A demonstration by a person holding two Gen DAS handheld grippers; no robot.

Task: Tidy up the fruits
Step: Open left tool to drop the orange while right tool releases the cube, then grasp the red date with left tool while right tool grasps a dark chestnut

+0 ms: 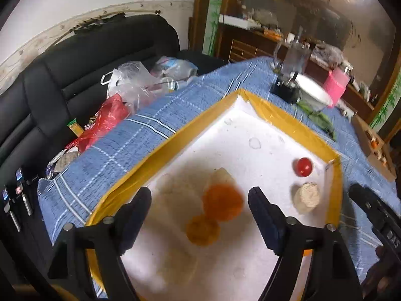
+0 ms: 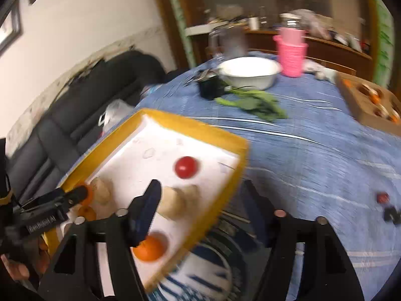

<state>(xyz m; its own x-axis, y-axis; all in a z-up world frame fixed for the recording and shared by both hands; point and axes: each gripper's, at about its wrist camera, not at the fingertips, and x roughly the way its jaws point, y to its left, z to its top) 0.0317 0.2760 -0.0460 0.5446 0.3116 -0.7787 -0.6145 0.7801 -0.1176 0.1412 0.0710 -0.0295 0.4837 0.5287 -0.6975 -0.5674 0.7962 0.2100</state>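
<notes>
Left tongs (image 1: 200, 200): jaws stand wide apart over the white floor of the yellow-rimmed tray (image 1: 288, 118). Nothing pinched. Two orange fruits lie blurred between and below the fingers, a larger one (image 1: 222, 202) and a smaller one (image 1: 202, 229) touching it; neither pad presses on them. A pale blurred lump (image 1: 221, 176) sits just behind the larger orange.

To the right in the same tray: a red tomato (image 1: 304, 166) near the far right wall, and a beige, rough-skinned round fruit (image 1: 307, 197) just in front of it, apart from it.

Right tongs (image 2: 200, 210): jaws also wide, empty. Left finger (image 2: 146, 213) hangs over the tray's near right part; the right finger is blurred over the blue cloth (image 2: 313, 138) outside the rim. An orange (image 2: 149, 248) lies on the tray floor just below the left fingertip; contact cannot be told through the blur. A pale fruit (image 2: 176, 202) lies beside that finger.

The right view is heavily smeared. In it the other tongs enter from the left edge, with a hand (image 2: 15, 268) on the handle.

Around: white bowl (image 2: 248, 72), pink basket (image 2: 292, 52), green leafy vegetable (image 2: 253, 101) on the cloth beyond the tray; brown cardboard box (image 2: 368, 102) at far right; small red thing (image 2: 383, 197) on the cloth, too blurred to name. Plastic bags (image 1: 130, 82) on the black sofa (image 1: 87, 57).
</notes>
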